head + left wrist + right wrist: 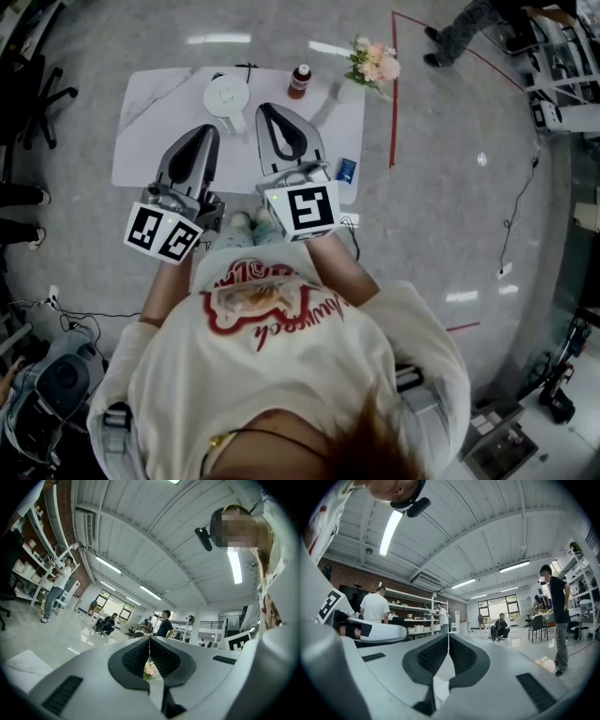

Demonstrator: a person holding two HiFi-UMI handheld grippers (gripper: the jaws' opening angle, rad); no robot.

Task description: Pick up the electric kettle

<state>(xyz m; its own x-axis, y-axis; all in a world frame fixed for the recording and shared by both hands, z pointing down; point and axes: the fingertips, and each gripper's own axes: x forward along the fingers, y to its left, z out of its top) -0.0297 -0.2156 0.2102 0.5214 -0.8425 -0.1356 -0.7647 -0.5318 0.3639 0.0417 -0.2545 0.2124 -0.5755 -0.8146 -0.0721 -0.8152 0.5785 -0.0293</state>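
Evidently the left gripper (210, 131) and right gripper (264, 110) were both shut, empty, near the white electric kettle (226, 96) on the table (141, 131).

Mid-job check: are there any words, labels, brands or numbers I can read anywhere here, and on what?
Nothing reads clearly.
Shirt: red script print, upside down, too blurred to read.
Bottle: label too small.
Blue card: too small.
Electric kettle: no print visible.
Left marker cube, right marker cube: square codes only, no words.
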